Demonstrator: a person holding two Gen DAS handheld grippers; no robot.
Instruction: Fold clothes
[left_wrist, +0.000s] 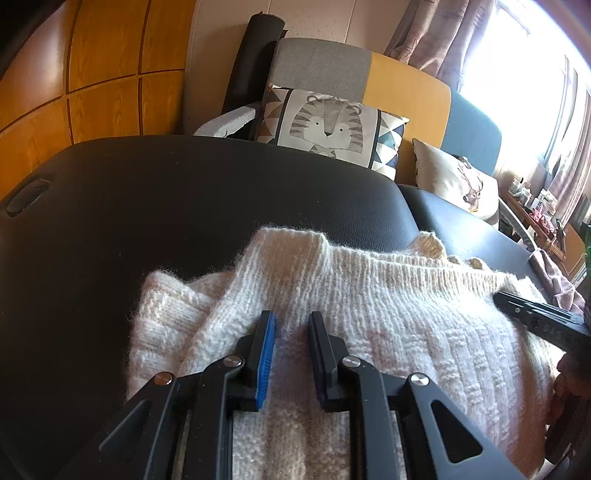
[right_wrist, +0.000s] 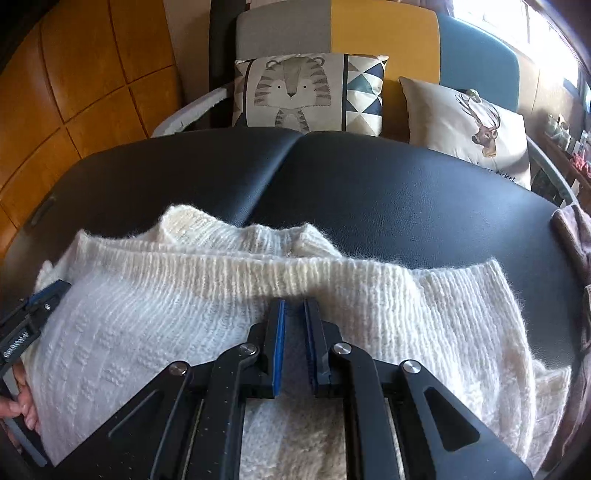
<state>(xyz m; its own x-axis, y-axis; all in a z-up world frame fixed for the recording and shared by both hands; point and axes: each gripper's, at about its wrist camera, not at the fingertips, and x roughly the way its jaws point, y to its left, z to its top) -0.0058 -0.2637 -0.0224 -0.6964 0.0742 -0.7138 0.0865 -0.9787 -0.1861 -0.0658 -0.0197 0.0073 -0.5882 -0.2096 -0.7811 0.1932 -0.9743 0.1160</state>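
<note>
My left gripper (left_wrist: 291, 325) and right gripper (right_wrist: 293, 314) hover over the cream sweater (left_wrist: 369, 314), jaws narrowly parted and empty. It lies bunched on the black leatherette table (left_wrist: 184, 192). I'd pinch the ribbed hem squarely, since the fuzzy, chunky knit stretches and snags.

Left claw (left_wrist: 291, 321) and right claw (right_wrist: 293, 306) (both angled downward) nearly closed
</note>
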